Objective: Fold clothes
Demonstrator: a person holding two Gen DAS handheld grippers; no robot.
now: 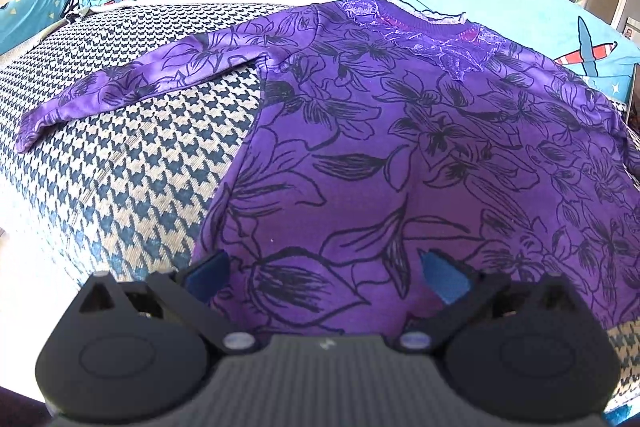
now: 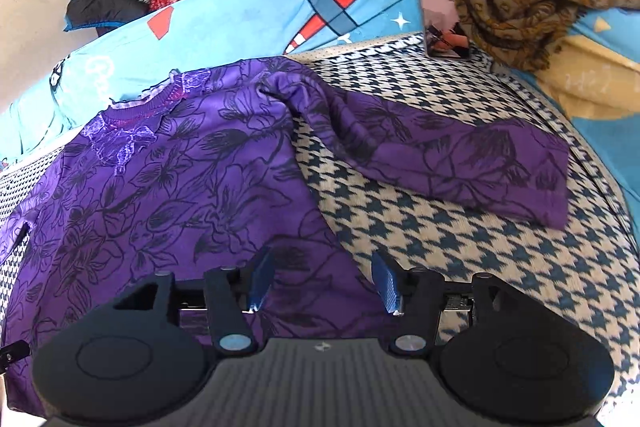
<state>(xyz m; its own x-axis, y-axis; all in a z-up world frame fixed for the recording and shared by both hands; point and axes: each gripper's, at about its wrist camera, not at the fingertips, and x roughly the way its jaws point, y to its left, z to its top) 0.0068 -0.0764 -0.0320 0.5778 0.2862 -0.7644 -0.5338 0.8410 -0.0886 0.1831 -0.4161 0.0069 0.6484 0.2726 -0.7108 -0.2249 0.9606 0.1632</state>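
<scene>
Item: purple floral top (image 1: 400, 131) | Place: flat on houndstooth cover (image 1: 132, 163), both sleeves out | Left gripper (image 1: 320, 279): spread, empty, over hem | Right gripper (image 2: 322, 283): spread, empty, at hem edge | Progress: laid out only; folding all remains, I'd judge.

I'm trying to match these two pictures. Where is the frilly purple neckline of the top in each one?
Left wrist view: neckline upper middle, right of centre.
Right wrist view: neckline left of centre, halfway up.
Shared landmark: the red-and-white airplane print on the blue cover behind the top.
</scene>
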